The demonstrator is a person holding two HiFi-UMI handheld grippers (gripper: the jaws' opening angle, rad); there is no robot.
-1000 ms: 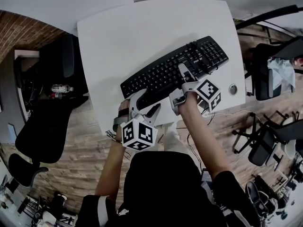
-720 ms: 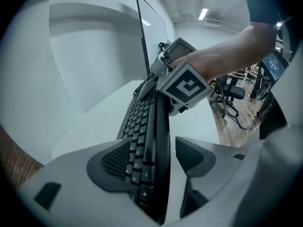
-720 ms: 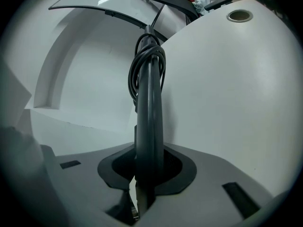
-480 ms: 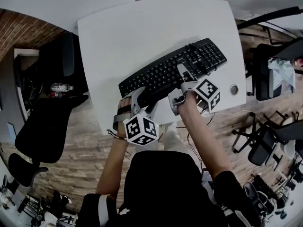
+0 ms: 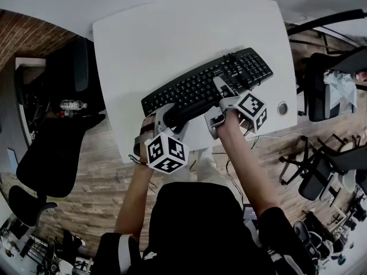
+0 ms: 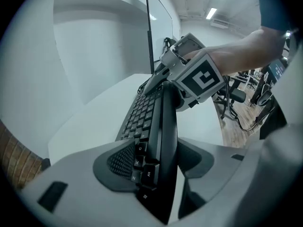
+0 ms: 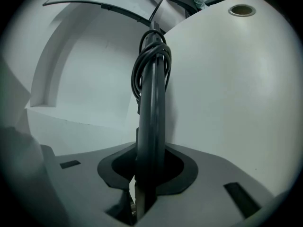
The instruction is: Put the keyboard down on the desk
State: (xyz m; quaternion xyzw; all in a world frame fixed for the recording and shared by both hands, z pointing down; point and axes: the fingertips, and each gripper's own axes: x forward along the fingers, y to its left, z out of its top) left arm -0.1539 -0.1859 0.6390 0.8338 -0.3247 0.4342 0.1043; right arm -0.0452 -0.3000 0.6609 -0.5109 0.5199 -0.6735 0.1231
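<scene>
Left claw (image 5: 168, 119) is closing round the keyboard (image 5: 195, 90), not squeezing yet; right claw (image 5: 219, 102) pinches its edge. It looks stiff, light and long, so hold both ends.

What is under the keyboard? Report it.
Only the white desk shows beneath the keyboard. Its body covers the surface directly below, so nothing there can be checked.
</scene>
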